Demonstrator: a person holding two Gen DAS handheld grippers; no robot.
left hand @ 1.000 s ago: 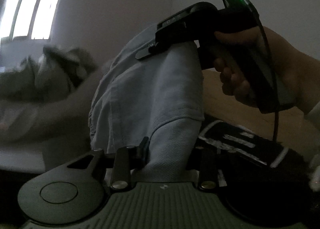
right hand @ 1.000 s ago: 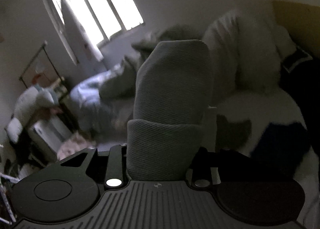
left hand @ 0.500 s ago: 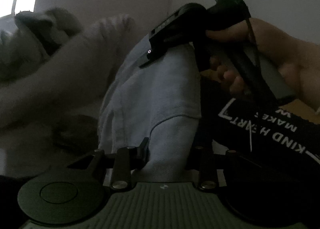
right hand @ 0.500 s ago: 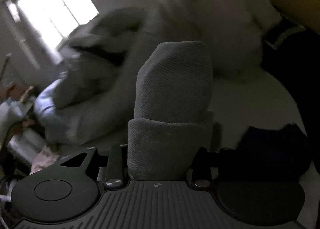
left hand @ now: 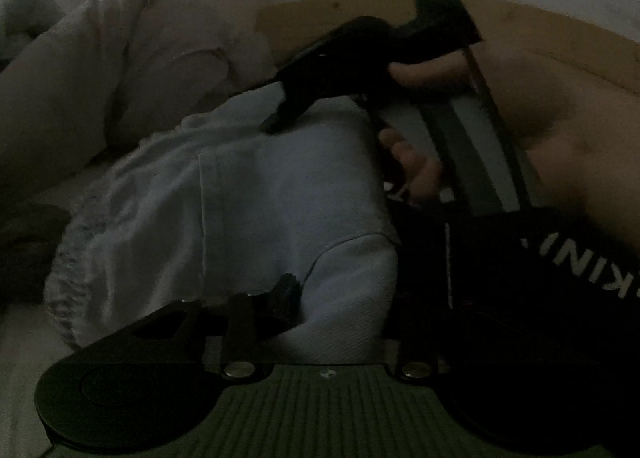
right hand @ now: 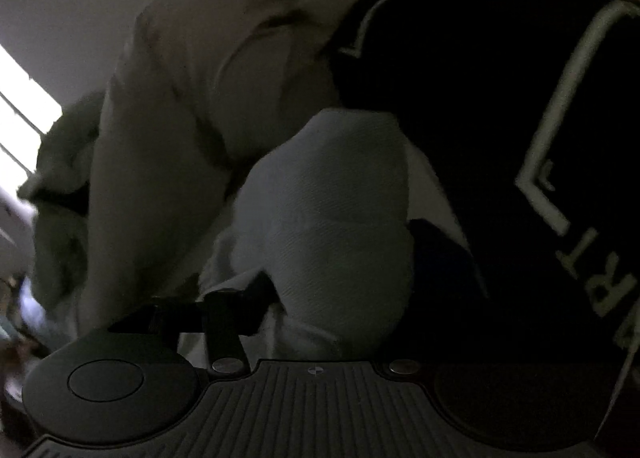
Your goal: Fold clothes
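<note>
Pillows [left hand: 100,98]: pale and bunched, at the far left of the left wrist view, resting on the bed [left hand: 24,342] behind the garment.
Pale blue garment [left hand: 248,218]: folded thick, lying on the bed in the middle of the left wrist view; a gathered, frilly edge faces left; one end runs into the near tool, the far end sits under the other tool's tip.
Left gripper [left hand: 340,294]: jaws have just been opening; the garment's near fold lies between them; the left finger [left hand: 280,298] shows just beside the cloth, the right finger is lost in the dark, so whether the pads press cannot be told.
Right gripper [left hand: 280,118]: seen from the left wrist camera, angled down and leftward, its tip on the garment's far end. In its own view [right hand: 328,298] the jaws have just been opening with the fold bulging between them; grip cannot be told.
Right hand [left hand: 560,130]: wrapped round the dark handle, finger curled at the trigger.
Black garment [right hand: 500,118]: with white lettering, at the right, beside the pale one.
</note>
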